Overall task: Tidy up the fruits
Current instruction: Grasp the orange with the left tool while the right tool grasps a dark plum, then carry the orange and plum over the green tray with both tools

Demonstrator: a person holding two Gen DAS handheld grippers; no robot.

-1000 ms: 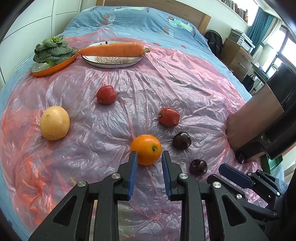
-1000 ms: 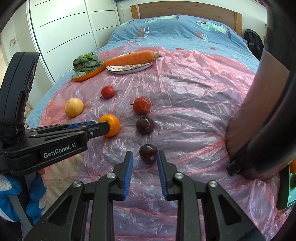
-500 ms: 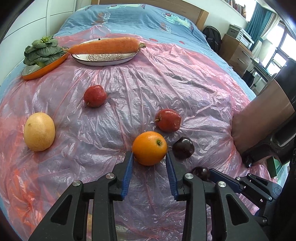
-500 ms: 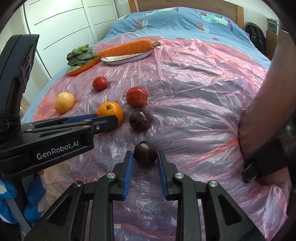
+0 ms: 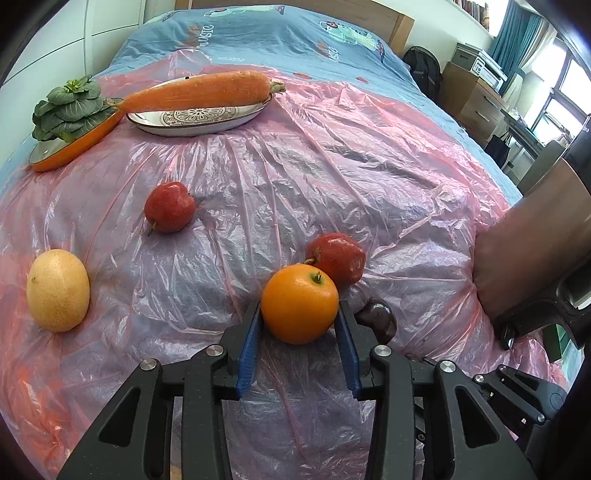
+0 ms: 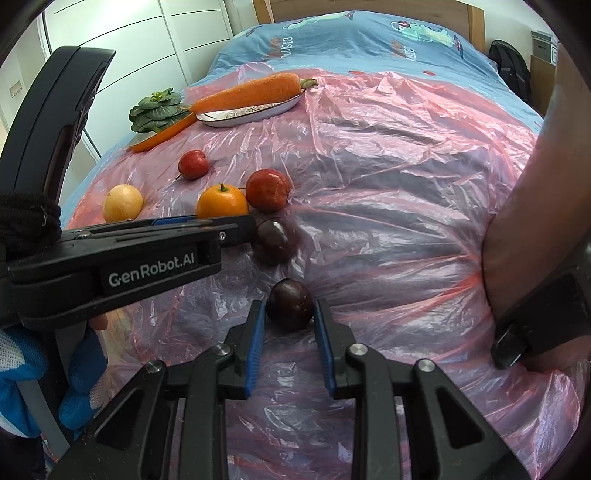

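We are holding our left gripper point(image 5: 299, 325) spread around the orange point(image 5: 300, 303), whose sides are sitting between the two blue pads; whether the pads are pressing it we cannot tell. Just beyond the orange and a little to the right, a red apple point(image 5: 338, 257) is touching it, and a dark plum point(image 5: 377, 319) is lying just outside the gripper's right finger. Farther ahead and to the left a second red apple point(image 5: 169, 212) is resting alone, and well off to the left a yellow fruit point(image 5: 58, 295) is lying on the pink plastic sheet point(image 5: 332, 177) that is covering the bed point(image 5: 258, 33). At the far end, a carrot point(image 5: 199, 90) is lying across a patterned plate point(image 5: 192, 120), with a leafy green point(image 5: 68, 109) sitting on an orange dish point(image 5: 74, 146) beside it on the left. Our right gripper point(image 6: 289, 314) is also spread, its pads flanking another dark plum point(image 6: 289, 303), apparently without clamping it. Ahead of that gripper and slightly left, the first plum is lying beside the tip of the left gripper.
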